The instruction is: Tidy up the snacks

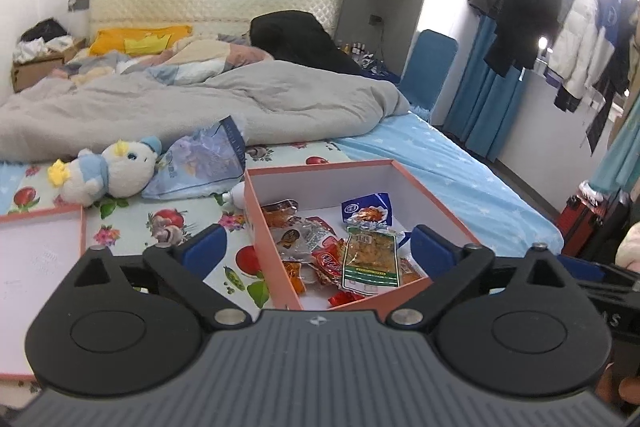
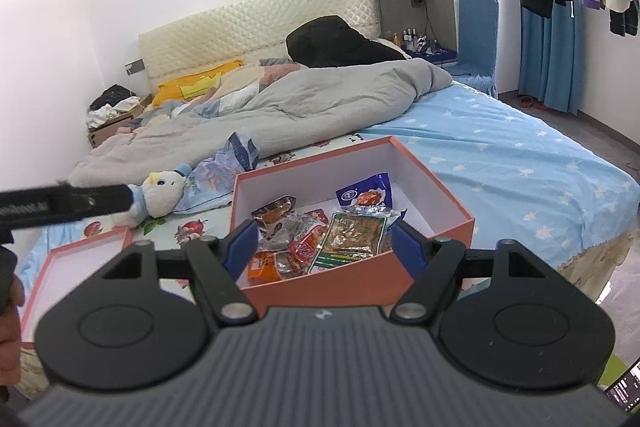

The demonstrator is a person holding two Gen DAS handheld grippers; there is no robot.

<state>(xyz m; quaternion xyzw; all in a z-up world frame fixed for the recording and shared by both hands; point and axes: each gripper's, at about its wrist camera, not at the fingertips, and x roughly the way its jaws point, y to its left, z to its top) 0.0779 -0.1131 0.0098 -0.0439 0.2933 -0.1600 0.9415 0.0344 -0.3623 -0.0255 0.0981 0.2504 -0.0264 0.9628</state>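
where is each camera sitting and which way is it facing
Left wrist: on the left hand-held gripper, looking forward and down over its open blue fingers at the orange box of snack packets on the bed; fingertips show at the bottom right corner.
Right wrist: on the right hand-held gripper, jaws open, facing the same box from further right; the other gripper's bar and a hand show at the left edge.
Shared: box, lid, plush toy, grey duvet.
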